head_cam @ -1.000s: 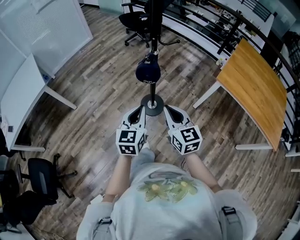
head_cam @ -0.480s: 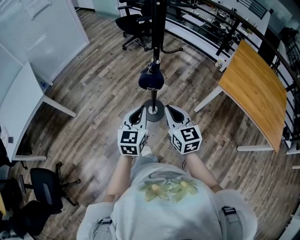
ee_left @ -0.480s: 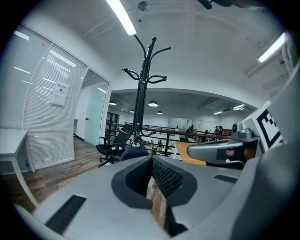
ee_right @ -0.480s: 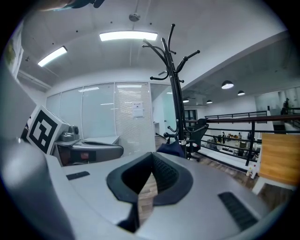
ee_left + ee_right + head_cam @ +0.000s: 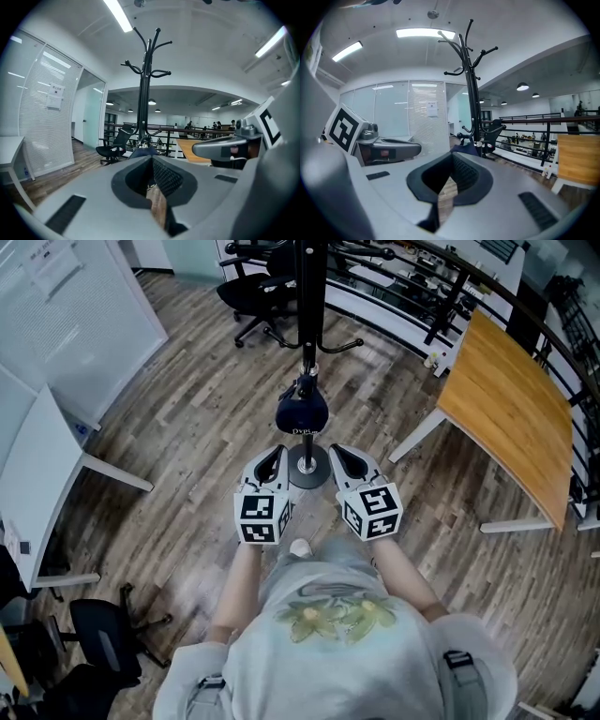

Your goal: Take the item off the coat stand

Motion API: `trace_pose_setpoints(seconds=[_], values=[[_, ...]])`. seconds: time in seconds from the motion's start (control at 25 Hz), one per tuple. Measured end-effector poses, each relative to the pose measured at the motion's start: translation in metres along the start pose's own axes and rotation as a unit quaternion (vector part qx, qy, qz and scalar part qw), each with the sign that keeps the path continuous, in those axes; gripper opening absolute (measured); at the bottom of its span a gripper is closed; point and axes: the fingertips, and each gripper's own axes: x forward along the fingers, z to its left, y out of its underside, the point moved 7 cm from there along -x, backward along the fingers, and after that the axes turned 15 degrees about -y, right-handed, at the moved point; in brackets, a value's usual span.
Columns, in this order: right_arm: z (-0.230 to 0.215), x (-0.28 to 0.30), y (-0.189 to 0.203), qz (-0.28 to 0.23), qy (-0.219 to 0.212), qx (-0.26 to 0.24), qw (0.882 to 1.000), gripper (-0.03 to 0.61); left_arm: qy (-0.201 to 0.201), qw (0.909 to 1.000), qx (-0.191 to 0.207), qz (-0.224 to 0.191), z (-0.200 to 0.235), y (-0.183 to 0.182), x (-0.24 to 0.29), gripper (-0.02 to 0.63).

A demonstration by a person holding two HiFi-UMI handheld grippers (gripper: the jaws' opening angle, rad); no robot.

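Note:
A black coat stand [image 5: 307,306] rises from a round base [image 5: 307,468] on the wood floor straight ahead. A dark navy item with small white print [image 5: 302,413] hangs low on its pole. My left gripper [image 5: 273,458] and right gripper [image 5: 338,457] are held side by side just short of the stand, on either side of the base as seen from the head view. Both are shut with nothing in them. In the left gripper view the stand [image 5: 143,93] and the navy item [image 5: 142,152] show just above the jaws. The right gripper view shows the same stand [image 5: 471,84] and navy item [image 5: 467,149].
A wooden table [image 5: 511,404] stands to the right and a white desk [image 5: 37,465] to the left. Office chairs [image 5: 251,292] sit behind the stand, another chair [image 5: 103,638] at lower left. A black railing [image 5: 441,282] runs across the back, beside a glass partition with blinds [image 5: 66,296].
The stand and the navy item have drawn nearer to the grippers and lower in the head view. Both grippers stay shut and side by side.

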Motion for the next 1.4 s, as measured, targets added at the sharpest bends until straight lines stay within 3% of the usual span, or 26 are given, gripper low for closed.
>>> trace_pose_setpoints(seconds=[0.24,0.6,0.84,1.4], values=[[-0.012,0.009,0.001,0.011,-0.004,0.001,1.000,0.008,-0.009,1.0000,0.002,0.000,0.002,-0.002,0.016,0.041],[-0.041,0.041,0.014,0.045,-0.015,0.015,0.999,0.117,0.009,0.9995,0.020,0.024,0.012,0.005,0.057,0.202],[-0.063,0.062,0.029,0.078,-0.003,0.029,0.997,0.185,0.010,0.9985,0.025,0.047,0.025,0.016,0.082,0.240],[-0.093,0.086,0.058,0.120,0.016,0.049,0.991,0.193,0.029,0.9944,0.054,0.086,0.031,0.038,0.115,0.272]])
